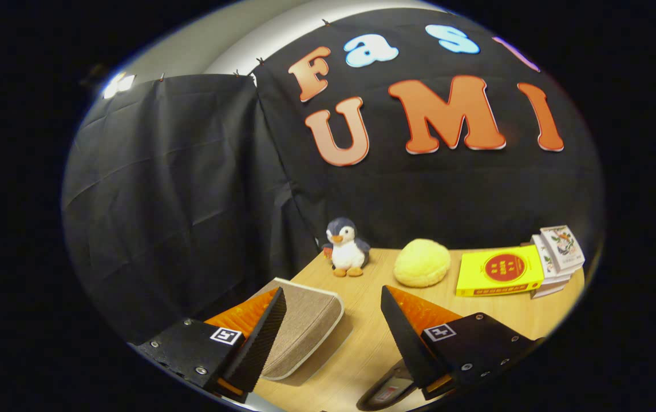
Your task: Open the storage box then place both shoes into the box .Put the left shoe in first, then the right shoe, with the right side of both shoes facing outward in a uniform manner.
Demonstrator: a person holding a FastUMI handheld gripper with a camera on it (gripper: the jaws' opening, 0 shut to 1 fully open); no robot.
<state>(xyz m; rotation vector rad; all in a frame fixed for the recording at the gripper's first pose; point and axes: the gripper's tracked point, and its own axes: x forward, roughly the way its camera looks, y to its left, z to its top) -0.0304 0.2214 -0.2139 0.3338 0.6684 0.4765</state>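
Gripper (334,320) hovering above a wooden table (362,349), fingers spread wide apart and gripping nothing.

Storage box (299,326), beige fabric with a pale rim, lying on the table beside the left finger and partly hidden behind it; lid appearing down, box tilted in the view. Touching or merely close to the left finger: cannot tell.

Dark shoe (385,392) showing partly under the right finger, at the near side of the table, with a pale insole just visible. Left or right shoe: cannot tell.

Standing beyond the fingers, near the black cloth wall (162,189): a plush penguin (346,246), upright and facing the gripper. Just beside the penguin, on its right: a round yellow cushion (422,262), resting on the table, apart from the penguin.

Lying further right of the cushion: a yellow book (500,270) with a red round mark on its cover, flat on the table. Touching the book's far side: a small stack of pale booklets (560,254), slightly fanned.

Bare tabletop showing between the fingers.
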